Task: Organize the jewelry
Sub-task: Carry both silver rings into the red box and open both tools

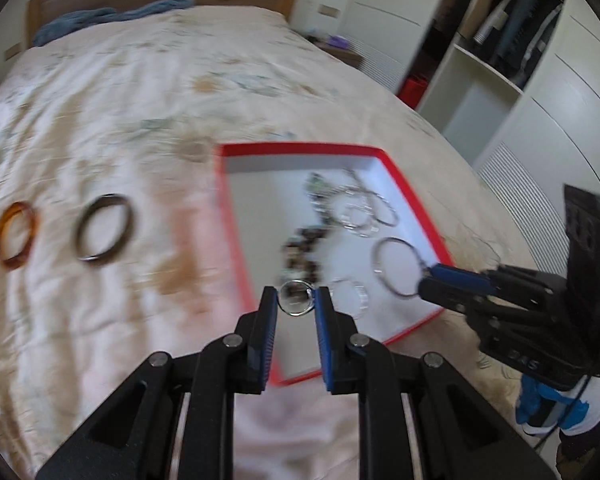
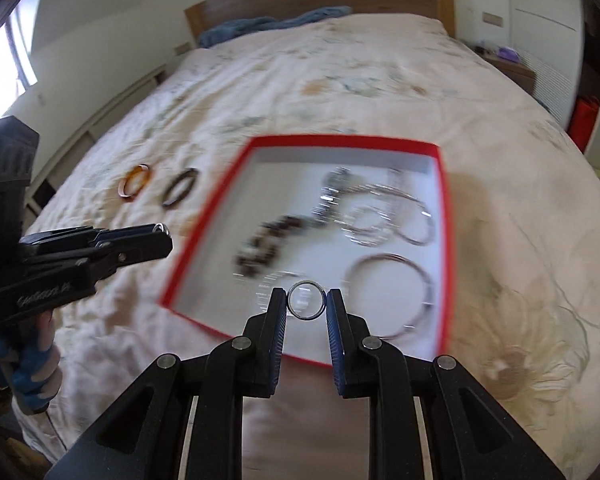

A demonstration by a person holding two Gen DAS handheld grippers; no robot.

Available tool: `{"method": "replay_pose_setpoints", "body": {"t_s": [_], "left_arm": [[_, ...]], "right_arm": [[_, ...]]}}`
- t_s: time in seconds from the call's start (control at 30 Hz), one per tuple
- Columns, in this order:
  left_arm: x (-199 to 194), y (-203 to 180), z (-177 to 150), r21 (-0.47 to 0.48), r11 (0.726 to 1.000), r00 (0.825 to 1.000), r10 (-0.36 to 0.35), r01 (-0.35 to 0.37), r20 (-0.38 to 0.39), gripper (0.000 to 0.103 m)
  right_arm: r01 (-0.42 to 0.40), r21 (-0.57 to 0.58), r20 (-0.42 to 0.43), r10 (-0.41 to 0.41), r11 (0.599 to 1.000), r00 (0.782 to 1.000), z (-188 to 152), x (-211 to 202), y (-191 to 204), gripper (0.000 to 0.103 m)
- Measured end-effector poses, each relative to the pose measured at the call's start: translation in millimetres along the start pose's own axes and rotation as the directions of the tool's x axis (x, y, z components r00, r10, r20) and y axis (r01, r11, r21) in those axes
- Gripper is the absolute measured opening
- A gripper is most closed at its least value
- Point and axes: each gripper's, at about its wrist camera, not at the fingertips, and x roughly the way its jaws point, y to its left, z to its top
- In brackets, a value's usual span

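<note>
Each tool holds a small ring: left tool (image 1: 296,300), right tool (image 2: 307,301) — the red box (image 2: 444,240) lies just ahead, mid-frame.

Black plastic grippers, blue ribbed pads on fingers (image 1: 323,344), silver pivot screws, blue-white glove (image 2: 36,376).

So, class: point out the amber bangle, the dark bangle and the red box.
amber bangle (image 1: 17,234): left wrist view, on its left band.
dark bangle (image 1: 104,227): left wrist view, on its left band.
red box (image 2: 444,240): right wrist view, on its right rim.
</note>
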Motion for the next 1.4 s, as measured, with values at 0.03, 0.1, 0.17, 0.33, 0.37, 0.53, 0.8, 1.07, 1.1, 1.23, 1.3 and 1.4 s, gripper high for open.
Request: {"method": "replay_pose_setpoints", "body": {"t_s": [0.03, 0.1, 0.17, 0.33, 0.37, 0.53, 0.8, 1.07, 1.1, 1.23, 1.3, 1.4], "left_arm": [[6, -6, 1, 0.011, 1.0, 1.0, -0.006, 0.006, -0.008, 0.017], [21, -18, 3, 0.034, 0.999, 0.999, -0.014, 0.015, -0.031, 0.017], [34, -25, 3, 0.045, 0.999, 0.998, -0.024, 0.026, -0.056, 0.017], [61, -34, 2, 0.071, 0.997, 0.995, -0.025, 0.032, -0.102, 0.017], [64, -33, 2, 0.071, 0.997, 0.994, -0.023, 0.031, -0.107, 0.018], [78, -33, 0, 0.075, 0.997, 0.991, -0.022, 0.032, -0.134, 0.018], [79, -31, 0, 0.074, 0.996, 0.99, -0.03, 0.04, -0.135, 0.019], [71, -28, 1, 0.061, 0.998, 0.991, -0.022, 0.03, -0.131, 0.019], [70, -27, 1, 0.061, 0.998, 0.991, -0.022, 0.03, -0.128, 0.019], [59, -26, 5, 0.051, 0.998, 0.994, -0.025, 0.03, -0.111, 0.019], [50, -25, 8, 0.043, 0.999, 0.995, -0.021, 0.025, -0.097, 0.019], [31, -20, 11, 0.021, 1.0, 0.998, -0.014, 0.015, -0.064, 0.019]], "right_arm": [[0.002, 0.005, -0.007, -0.002, 1.0, 1.0, 0, 4, -6, 0.02], [0.001, 0.008, -0.019, -0.001, 1.0, 1.0, 1, 13, -14, 0.02], [-0.001, 0.008, -0.028, 0.001, 1.0, 1.0, 1, 18, -21, 0.02], [-0.009, 0.01, -0.048, 0.009, 1.0, 0.999, 4, 34, -29, 0.02], [-0.009, 0.01, -0.05, 0.009, 1.0, 0.999, 3, 36, -30, 0.02], [-0.004, 0.008, -0.058, 0.004, 1.0, 0.998, 4, 43, -32, 0.021], [0.018, -0.004, -0.062, -0.018, 1.0, 0.998, 5, 44, -30, 0.021], [0.036, 0.009, -0.064, -0.035, 0.999, 0.997, 4, 40, -31, 0.023], [0.038, 0.01, -0.065, -0.038, 0.999, 0.997, 4, 39, -31, 0.024], [0.044, 0.023, -0.062, -0.042, 0.999, 0.997, 5, 35, -31, 0.026], [0.047, 0.025, -0.056, -0.045, 0.999, 0.997, 5, 30, -30, 0.026], [0.056, 0.022, -0.034, -0.055, 0.998, 0.998, 7, 13, -26, 0.026]]}}
